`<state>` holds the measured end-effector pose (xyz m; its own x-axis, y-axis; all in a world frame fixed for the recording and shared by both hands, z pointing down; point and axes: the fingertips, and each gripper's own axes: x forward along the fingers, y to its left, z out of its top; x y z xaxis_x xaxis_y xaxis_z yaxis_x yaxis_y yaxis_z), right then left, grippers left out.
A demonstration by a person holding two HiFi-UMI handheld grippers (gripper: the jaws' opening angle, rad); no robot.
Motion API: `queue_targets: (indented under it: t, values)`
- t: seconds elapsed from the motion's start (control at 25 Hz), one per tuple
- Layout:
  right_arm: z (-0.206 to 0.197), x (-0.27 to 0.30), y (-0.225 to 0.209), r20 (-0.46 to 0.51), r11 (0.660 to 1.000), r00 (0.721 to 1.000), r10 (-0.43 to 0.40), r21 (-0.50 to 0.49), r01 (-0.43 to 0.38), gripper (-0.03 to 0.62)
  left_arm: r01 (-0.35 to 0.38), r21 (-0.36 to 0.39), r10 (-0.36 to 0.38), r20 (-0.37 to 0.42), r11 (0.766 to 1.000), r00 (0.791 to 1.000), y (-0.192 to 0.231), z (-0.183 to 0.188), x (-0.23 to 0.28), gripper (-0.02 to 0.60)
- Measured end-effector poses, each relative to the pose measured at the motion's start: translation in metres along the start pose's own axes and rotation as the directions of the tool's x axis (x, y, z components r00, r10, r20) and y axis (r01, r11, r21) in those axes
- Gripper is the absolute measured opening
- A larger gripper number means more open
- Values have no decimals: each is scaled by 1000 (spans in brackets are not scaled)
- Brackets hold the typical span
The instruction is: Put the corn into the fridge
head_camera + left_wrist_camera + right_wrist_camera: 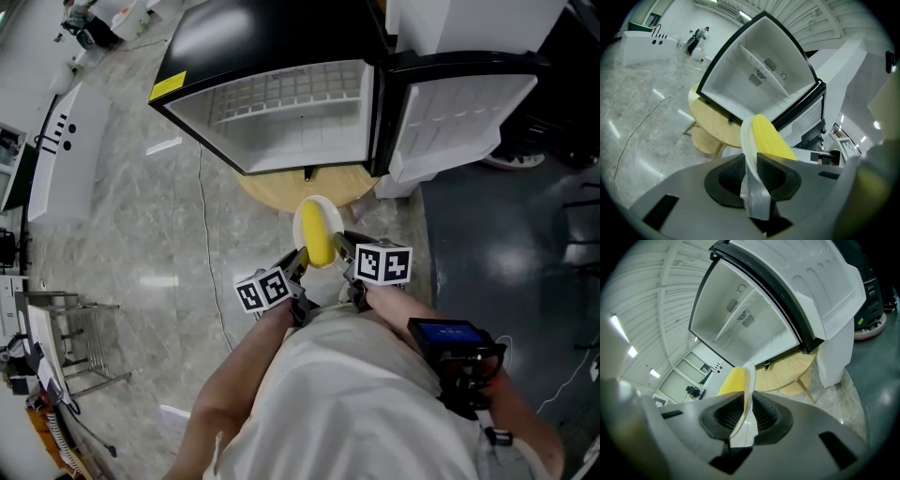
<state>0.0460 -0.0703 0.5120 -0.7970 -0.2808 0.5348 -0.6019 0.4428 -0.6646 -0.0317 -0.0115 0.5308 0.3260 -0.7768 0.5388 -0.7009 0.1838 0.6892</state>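
The corn (320, 234) is carried lying along a white plate (302, 221), held in the air just short of the open fridge (291, 112), which lies at 12 o'clock of it in the head view. The plate is gripped from both sides. The left gripper (298, 262) is pinched on the rim at about 7 o'clock, and the right gripper (343, 246) is pinched on the rim at about 5 o'clock. In each gripper view the white rim (746, 140) (749, 380) is seen pressed between the ribbed pads, with the yellow cob (771, 138) (732, 380) just beyond. The two-sided hold is judged to keep the plate level so that the cob is not rolled off.

The fridge stands on a round wooden desk (281, 192), whose edge juts out below the opening at 12 o'clock of the plate. The door (459, 112) is swung wide to 2 o'clock, so the opening is left free. A white shelf (281, 94) crosses the cavity, and nothing is seen on it. The black frame is the edge to be cleared. More room is seen on the left over bare floor (141, 216) than on the right, where the door closes in.
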Motion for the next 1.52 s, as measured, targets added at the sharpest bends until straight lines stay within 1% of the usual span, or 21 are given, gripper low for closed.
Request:
queue_targets:
  t: [0.24,0.36,0.56,0.8,1.08,1.32,1.52]
  values:
    - [-2,4,2,-20,1000,1000,0,-10,-1,61,-13,-7,13,-1,1000,1000,5,2,-1,63]
    - [-6,6,-1,-36,1000,999,-14,-19,13,61,-13,-12,13,-8,1000,1000,8,0,-2,63]
    - [6,27,6,-32,999,999,3,-36,-4,61,-20,-1,20,6,1000,1000,19,19,1,64]
    - [13,29,3,-42,999,999,-10,-51,8,61,-7,-6,6,-10,1000,1000,19,21,12,64]
    - [18,45,3,-59,999,998,-21,-50,18,61,-5,8,6,-28,1000,1000,31,36,17,64]
    - [22,56,-4,-74,998,996,-46,-57,42,61,-2,-8,2,-43,1000,999,39,41,26,64]
    - [25,69,-5,-75,998,997,-36,-47,32,61,-12,-13,12,-55,1000,998,48,46,30,64]
